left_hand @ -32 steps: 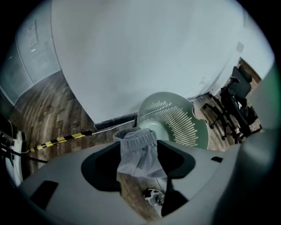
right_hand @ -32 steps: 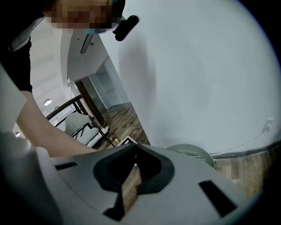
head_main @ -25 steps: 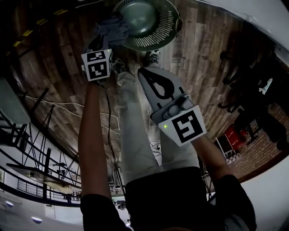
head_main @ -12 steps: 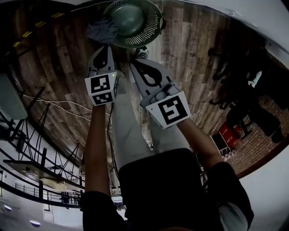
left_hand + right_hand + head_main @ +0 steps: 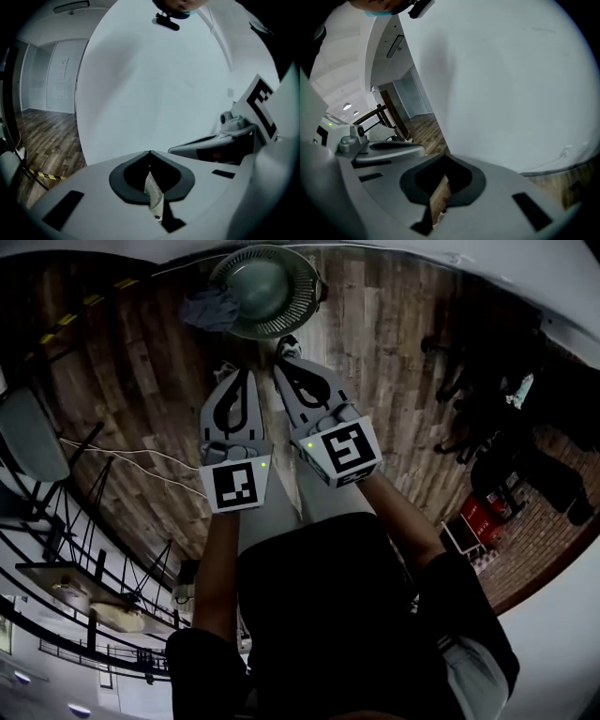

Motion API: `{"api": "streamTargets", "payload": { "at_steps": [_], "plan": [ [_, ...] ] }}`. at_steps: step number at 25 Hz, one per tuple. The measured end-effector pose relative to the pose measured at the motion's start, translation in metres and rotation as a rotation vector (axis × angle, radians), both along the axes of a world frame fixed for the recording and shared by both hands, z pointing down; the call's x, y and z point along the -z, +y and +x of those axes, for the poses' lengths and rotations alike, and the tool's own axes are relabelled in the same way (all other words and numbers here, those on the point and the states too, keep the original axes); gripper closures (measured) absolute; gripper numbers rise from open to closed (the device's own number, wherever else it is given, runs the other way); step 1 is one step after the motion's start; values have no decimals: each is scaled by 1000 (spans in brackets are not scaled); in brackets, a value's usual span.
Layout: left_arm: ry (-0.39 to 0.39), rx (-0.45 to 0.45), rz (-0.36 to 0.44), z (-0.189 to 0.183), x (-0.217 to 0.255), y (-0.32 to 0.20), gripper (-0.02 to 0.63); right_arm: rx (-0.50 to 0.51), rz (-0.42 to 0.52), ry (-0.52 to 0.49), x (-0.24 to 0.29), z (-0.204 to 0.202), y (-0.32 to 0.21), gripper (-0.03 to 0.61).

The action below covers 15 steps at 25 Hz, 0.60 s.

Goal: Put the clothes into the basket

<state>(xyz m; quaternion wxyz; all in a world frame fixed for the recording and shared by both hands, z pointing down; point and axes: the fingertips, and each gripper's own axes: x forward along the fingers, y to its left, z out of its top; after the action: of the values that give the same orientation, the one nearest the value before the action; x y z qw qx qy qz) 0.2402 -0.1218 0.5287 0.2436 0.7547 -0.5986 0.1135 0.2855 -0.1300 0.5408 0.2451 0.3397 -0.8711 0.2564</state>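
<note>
I see two grippers held side by side above a wooden floor (image 5: 394,343) — left gripper (image 5: 231,377) and right gripper (image 5: 287,366), each with jaws pressed together on nothing. One round basket (image 5: 302,313) sits ahead; one bluish cloth (image 5: 210,310) lies at its left rim.

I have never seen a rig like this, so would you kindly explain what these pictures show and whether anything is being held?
There is no robot: a person holds a tool in each hand, each ending in a two-jaw claw. The head view comes from a camera on the person's head, looking down at the left claw, the right claw and the wooden floor. There stands a round green basket with a blue-grey cloth at its rim. The other two pictures come from cameras riding on the tools, looking along their jaws. Both claws are shut and hold nothing.
</note>
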Motion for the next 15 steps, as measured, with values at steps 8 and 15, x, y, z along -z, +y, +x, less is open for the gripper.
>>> {"api": "streamTargets", "payload": {
  "at_steps": [8, 15],
  "plan": [
    [-20, -44, 112, -11, 114, 12, 600, 6, 77, -103, 99, -15, 16, 569],
    [11, -99, 258, -2, 224, 24, 600, 43, 282, -215, 233, -28, 21, 569]
  ]
}}
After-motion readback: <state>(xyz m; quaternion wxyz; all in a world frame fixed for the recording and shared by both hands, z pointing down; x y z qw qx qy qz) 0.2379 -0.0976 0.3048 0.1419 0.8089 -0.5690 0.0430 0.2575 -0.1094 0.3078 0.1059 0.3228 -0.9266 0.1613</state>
